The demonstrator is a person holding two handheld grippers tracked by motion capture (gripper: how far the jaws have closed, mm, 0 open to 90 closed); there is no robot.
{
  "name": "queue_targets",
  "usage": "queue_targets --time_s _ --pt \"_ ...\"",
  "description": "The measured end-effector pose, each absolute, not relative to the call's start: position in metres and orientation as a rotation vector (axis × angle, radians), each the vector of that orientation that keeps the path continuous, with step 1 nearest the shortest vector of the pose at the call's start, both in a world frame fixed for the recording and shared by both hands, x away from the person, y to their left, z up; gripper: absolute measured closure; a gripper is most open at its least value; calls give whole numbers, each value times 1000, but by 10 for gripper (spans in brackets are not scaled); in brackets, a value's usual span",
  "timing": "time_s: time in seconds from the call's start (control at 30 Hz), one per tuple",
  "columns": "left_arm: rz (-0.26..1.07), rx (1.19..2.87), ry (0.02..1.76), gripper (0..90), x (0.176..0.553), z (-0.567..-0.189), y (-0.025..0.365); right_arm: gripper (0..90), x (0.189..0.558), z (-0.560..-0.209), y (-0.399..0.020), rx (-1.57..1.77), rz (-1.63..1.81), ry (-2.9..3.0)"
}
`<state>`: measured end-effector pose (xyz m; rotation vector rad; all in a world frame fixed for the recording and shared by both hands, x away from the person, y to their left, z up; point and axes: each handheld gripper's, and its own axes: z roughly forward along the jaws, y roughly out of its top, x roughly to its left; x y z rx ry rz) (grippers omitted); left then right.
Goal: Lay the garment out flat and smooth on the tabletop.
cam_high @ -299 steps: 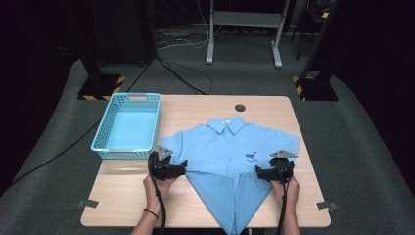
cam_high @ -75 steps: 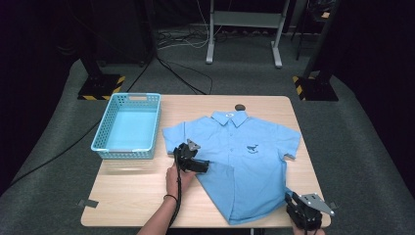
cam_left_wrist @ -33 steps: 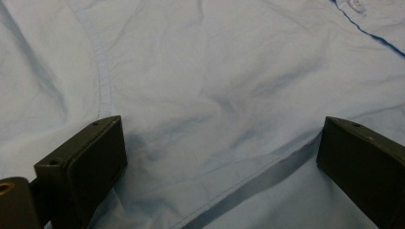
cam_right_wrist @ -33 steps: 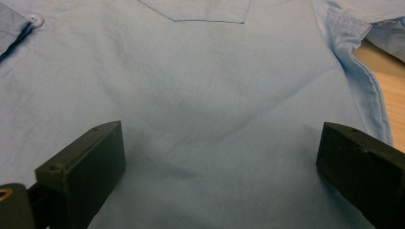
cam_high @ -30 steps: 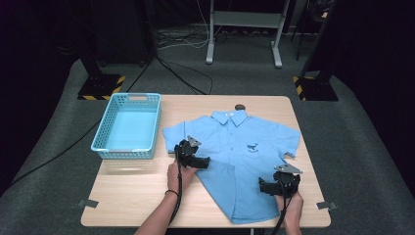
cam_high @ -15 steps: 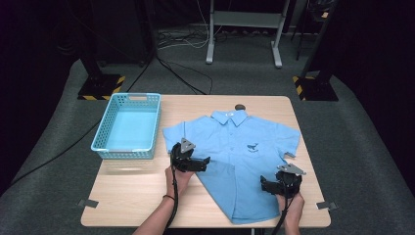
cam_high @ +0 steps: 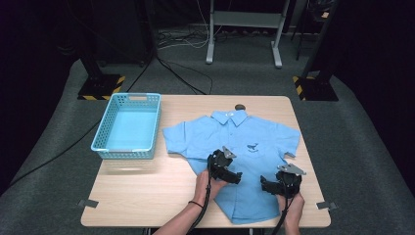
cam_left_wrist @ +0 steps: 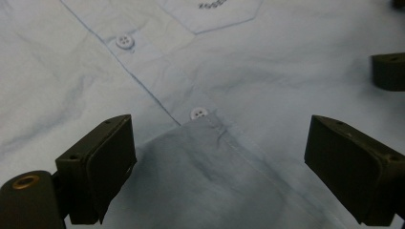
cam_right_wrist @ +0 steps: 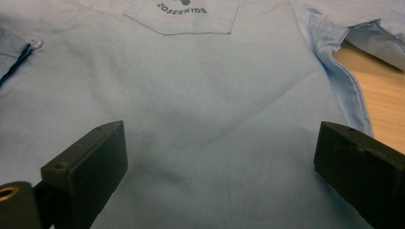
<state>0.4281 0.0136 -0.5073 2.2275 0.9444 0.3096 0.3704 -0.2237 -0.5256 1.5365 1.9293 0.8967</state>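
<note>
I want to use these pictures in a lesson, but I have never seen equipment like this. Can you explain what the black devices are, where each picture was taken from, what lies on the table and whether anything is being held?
There is no robot here: a person holds a hand-operated gripper with two black jaws in each hand. The high view looks down from above the person's side of the wooden table. In it the left gripper and the right gripper hover over a light blue shirt spread flat, collar away from the person. An empty blue basket stands to its left.

The other two pictures come from cameras riding on the grippers, looking along their jaws at the shirt's buttons and pocket. Both pairs of jaws stand apart, and nothing is held.
</note>
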Motion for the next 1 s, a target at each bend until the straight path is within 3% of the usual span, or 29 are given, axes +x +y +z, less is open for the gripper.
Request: queue_targets --time_s 0.2,0.53,0.7,1.0 --pt "361 2252 1007 207 429 -513 15 35 371 -526 -224 1539 898 1928" --pt "343 2188 914 703 418 -516 27 40 371 -526 -223 1544 885 1937" --pt "295 2173 907 865 418 -517 30 42 372 -526 -223 1543 879 1940" --pt "274 2164 879 883 418 -516 38 42 372 -526 -223 1544 881 1939"
